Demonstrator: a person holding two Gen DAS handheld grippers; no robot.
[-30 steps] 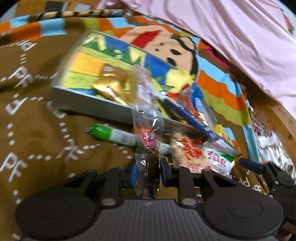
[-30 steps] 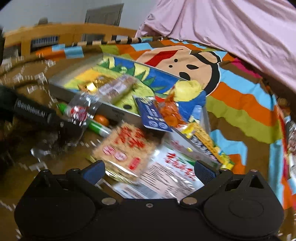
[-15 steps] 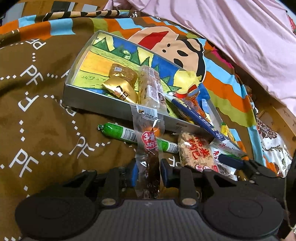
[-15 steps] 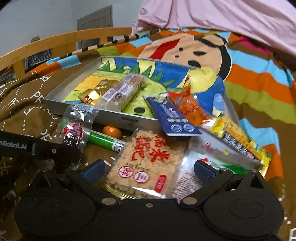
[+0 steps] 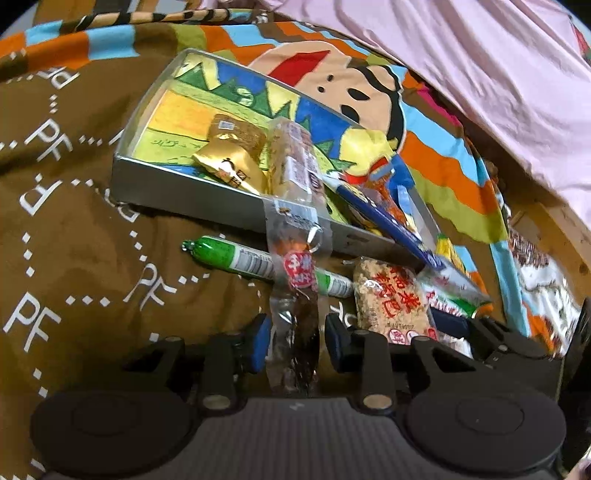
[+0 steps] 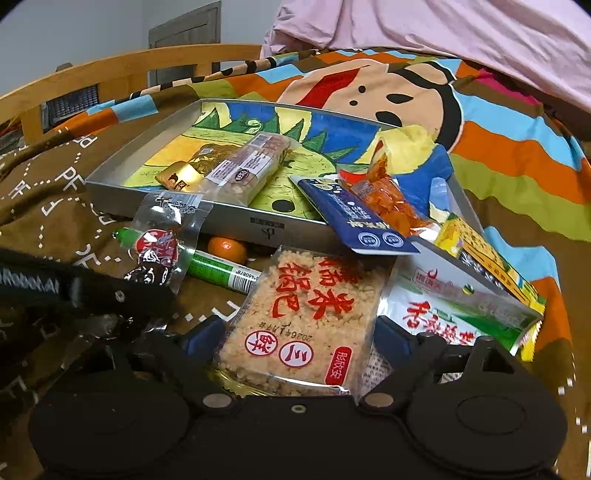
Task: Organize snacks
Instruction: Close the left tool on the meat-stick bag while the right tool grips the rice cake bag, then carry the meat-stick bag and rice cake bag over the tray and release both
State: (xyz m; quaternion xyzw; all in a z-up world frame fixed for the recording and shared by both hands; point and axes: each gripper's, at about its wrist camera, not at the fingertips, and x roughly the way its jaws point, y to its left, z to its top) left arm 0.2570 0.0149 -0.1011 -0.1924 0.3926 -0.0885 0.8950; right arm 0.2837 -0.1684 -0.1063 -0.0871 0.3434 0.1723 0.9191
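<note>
A clear packet with a dark snack and a red label [image 5: 295,295] stands between the fingers of my left gripper [image 5: 295,339]. Its top leans on the silver tray's near wall [image 5: 192,195]. The jaws are opening, and a thin gap shows at the right pad. A square rice-cracker packet with red characters [image 6: 306,314] lies on the brown blanket between the fingers of my right gripper [image 6: 297,338]. Those jaws are closing, and the pads stand right at its side edges. A green sausage stick [image 6: 218,273] and a small orange fruit [image 6: 227,249] lie in front of the tray.
The tray [image 6: 236,218] holds a gold packet [image 5: 229,162] and a long clear bar [image 5: 295,162]. A blue packet [image 6: 354,221], an orange snack bag [image 6: 388,199] and a yellow packet [image 6: 480,251] lie over its right end. A white-green bag [image 6: 450,306] is beside the crackers. A pink quilt [image 6: 443,33] lies behind.
My right gripper has come forward and down over the rice-cracker packet, and its jaws have narrowed around it. The left jaws have widened slightly around the clear packet.
</note>
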